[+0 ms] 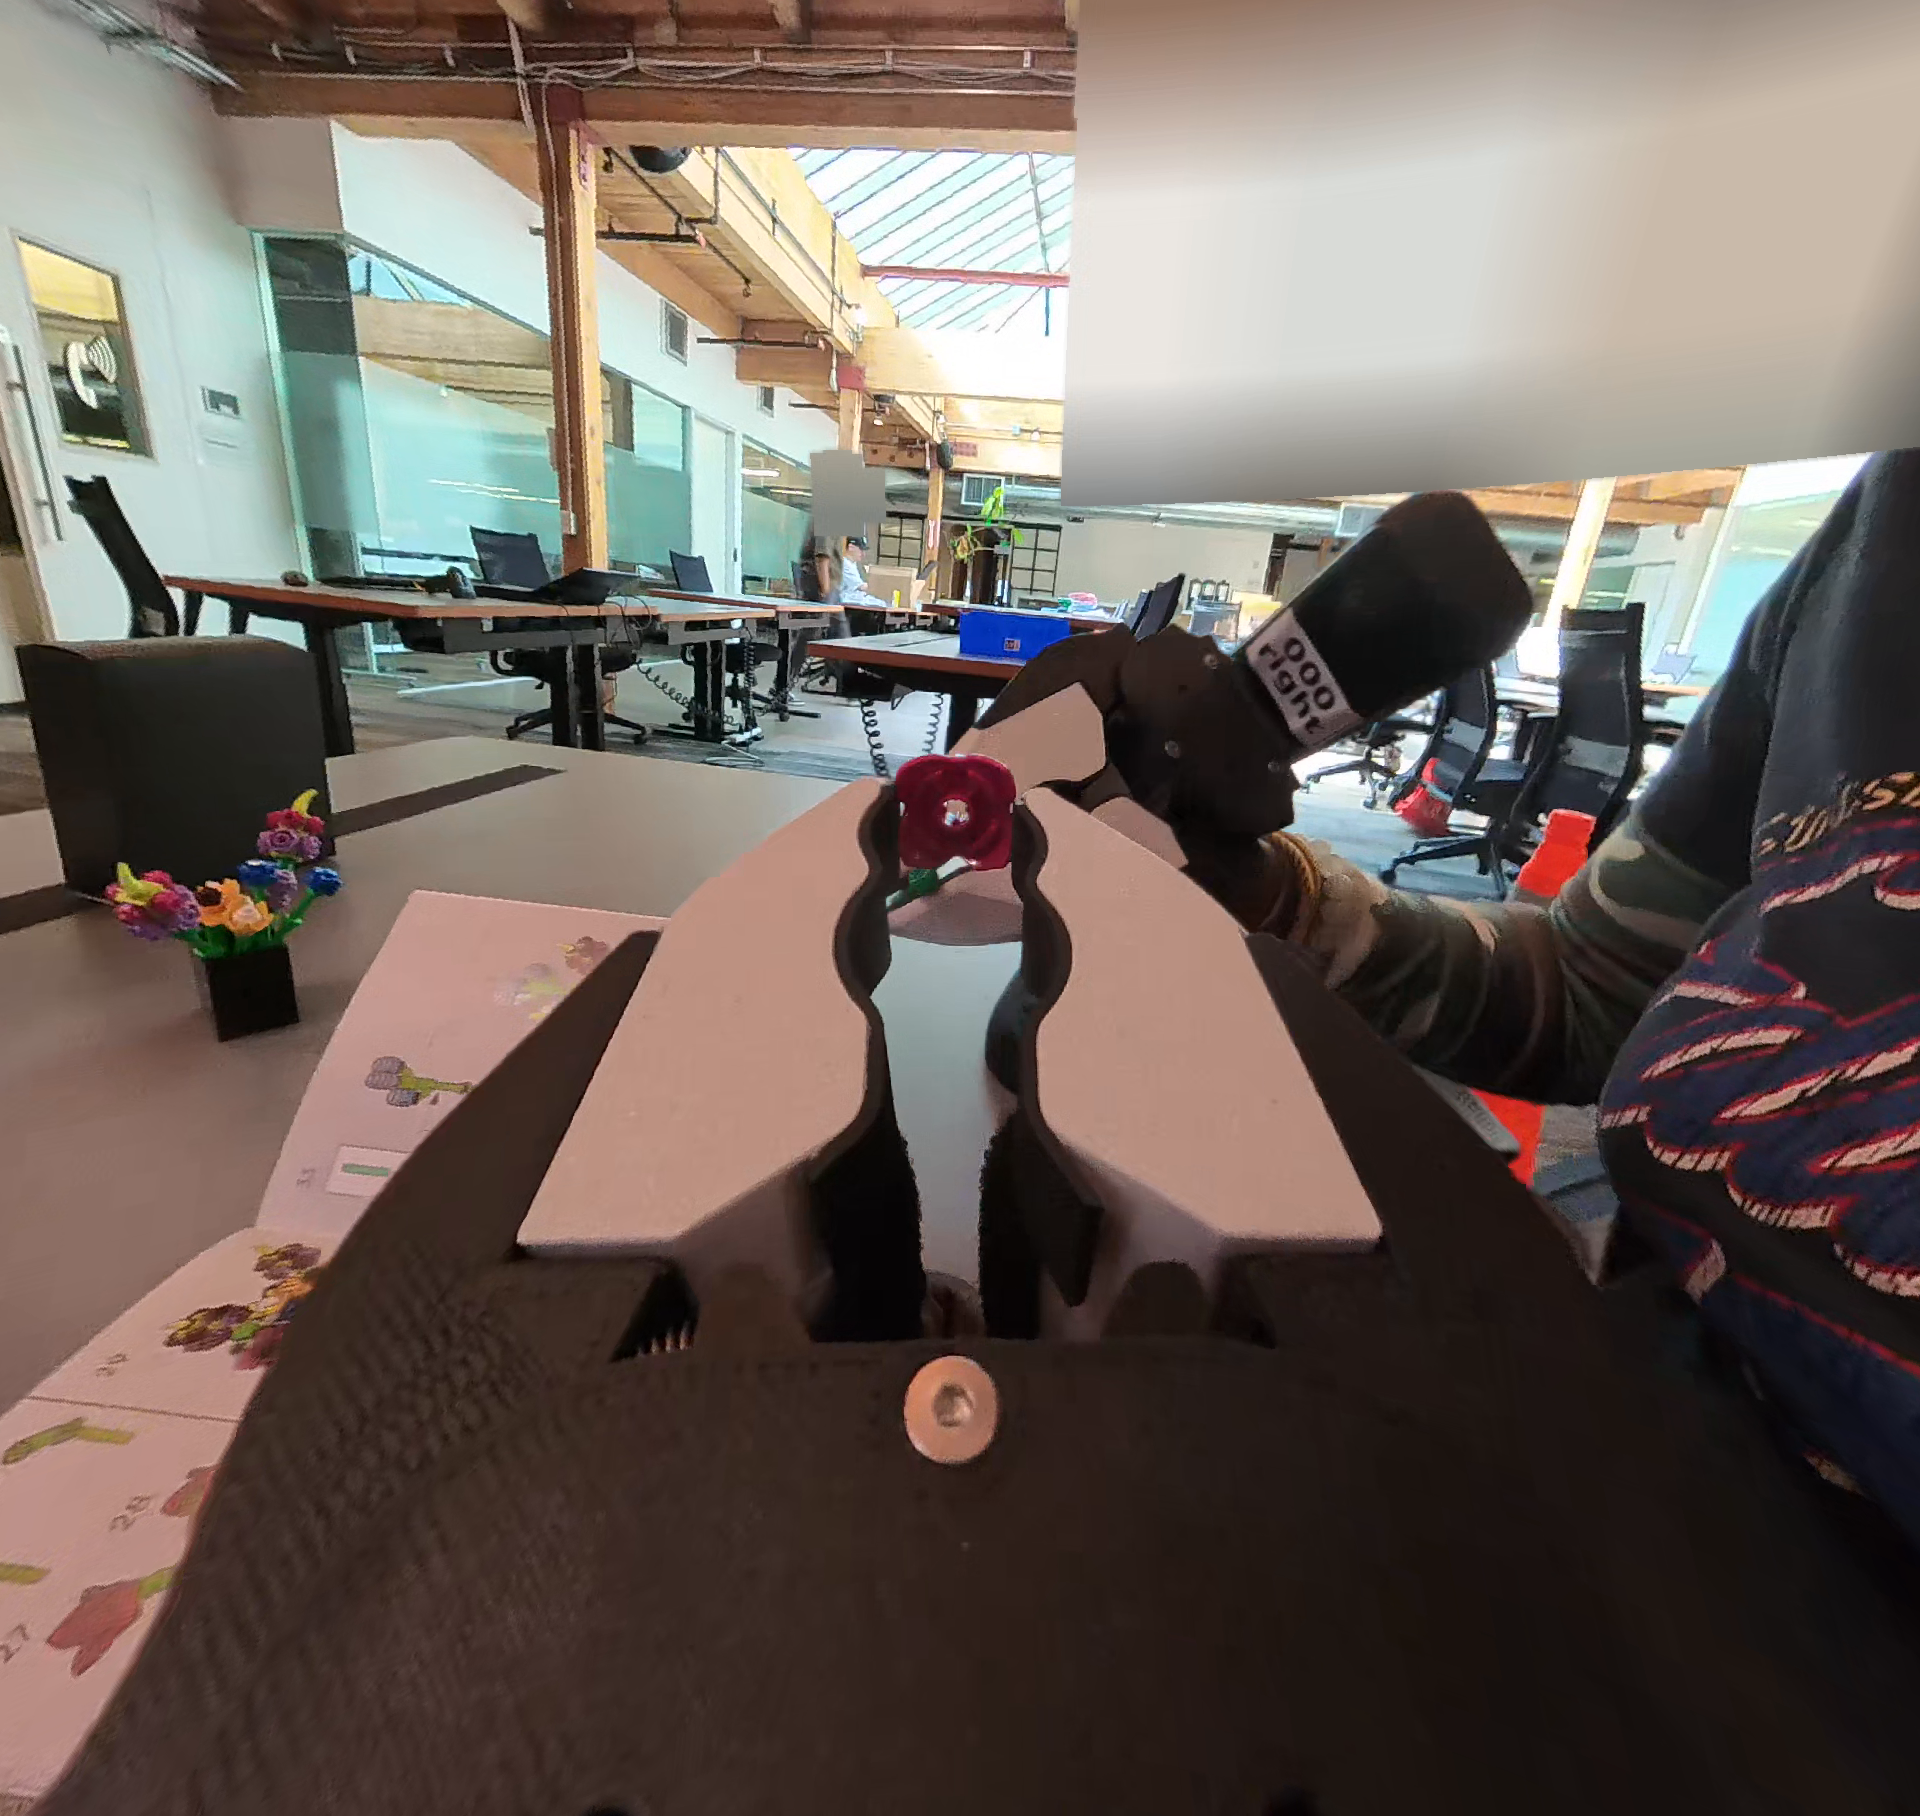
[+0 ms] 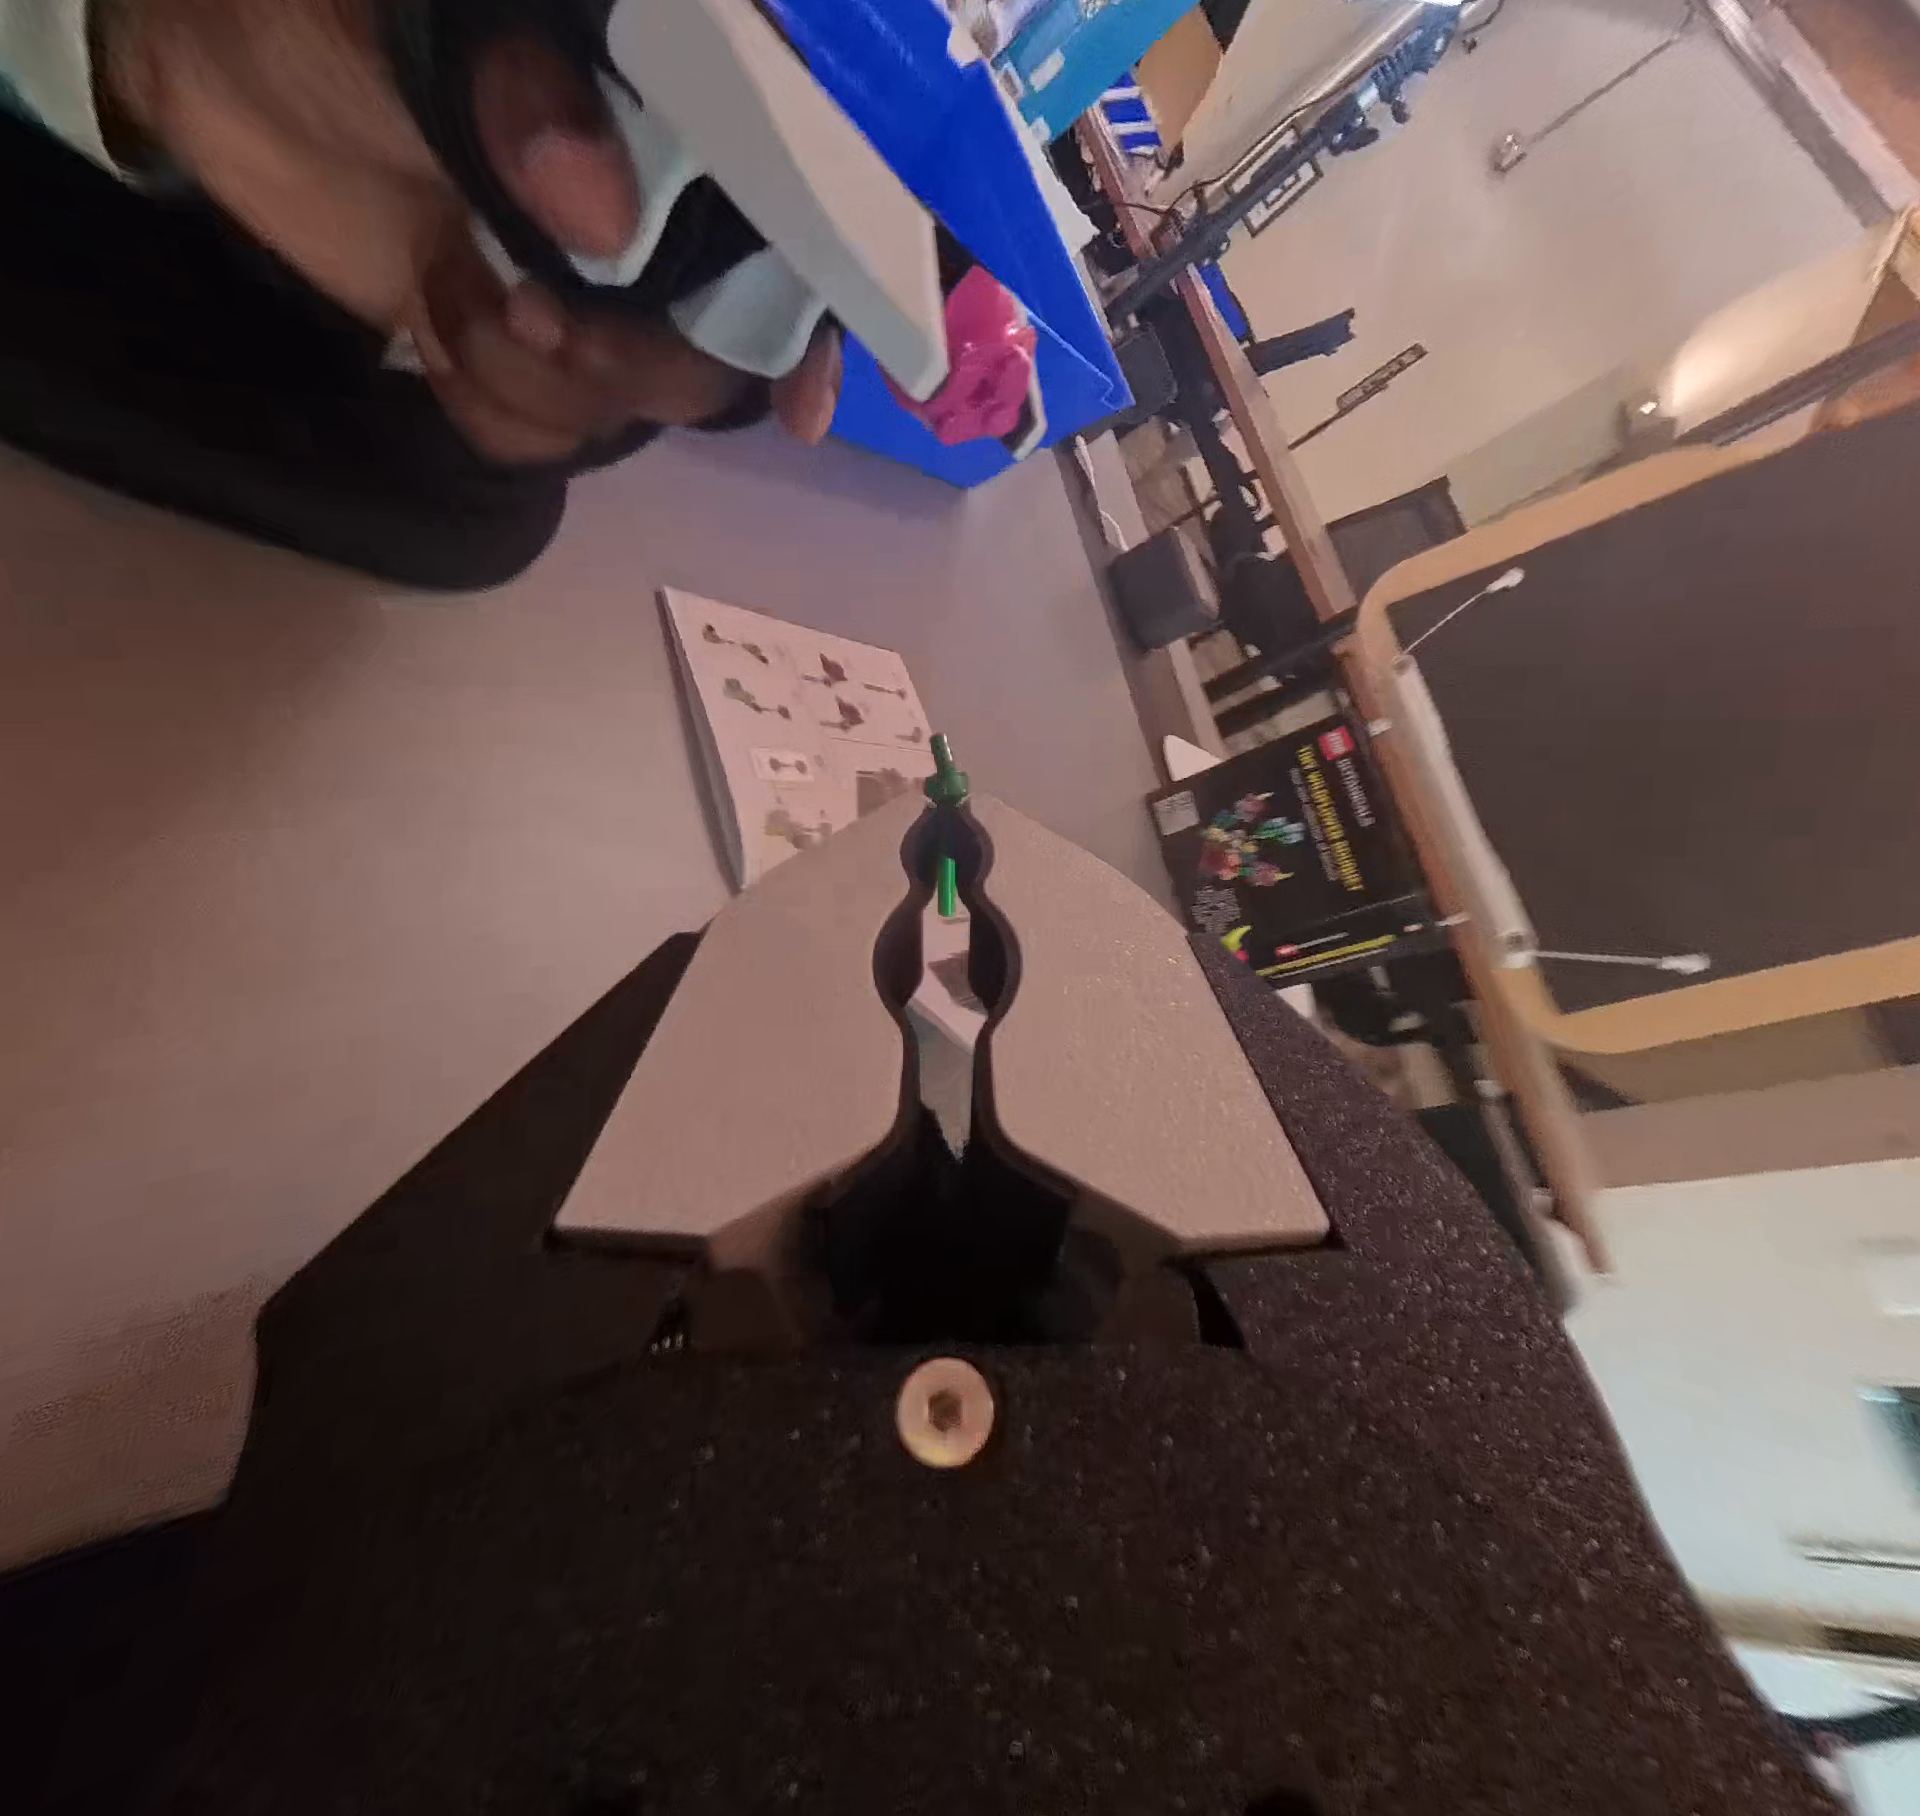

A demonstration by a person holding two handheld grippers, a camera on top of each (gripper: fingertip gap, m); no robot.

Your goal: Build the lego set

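Gripping red flower [image 1: 954, 819], left claw [image 1: 954, 836] near right claw [image 2: 943, 810], table edge beyond.

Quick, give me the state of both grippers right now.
Left gripper: shut on the red flower piece.
Right gripper: shut on the green stem piece, pinched at the tips of its fingers.

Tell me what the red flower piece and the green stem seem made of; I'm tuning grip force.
Red flower piece: looks like hard moulded plastic, glossy, with light glinting near its centre. Green stem: apparently thin rigid plastic, smooth and evenly coloured; too small to judge its finish further.
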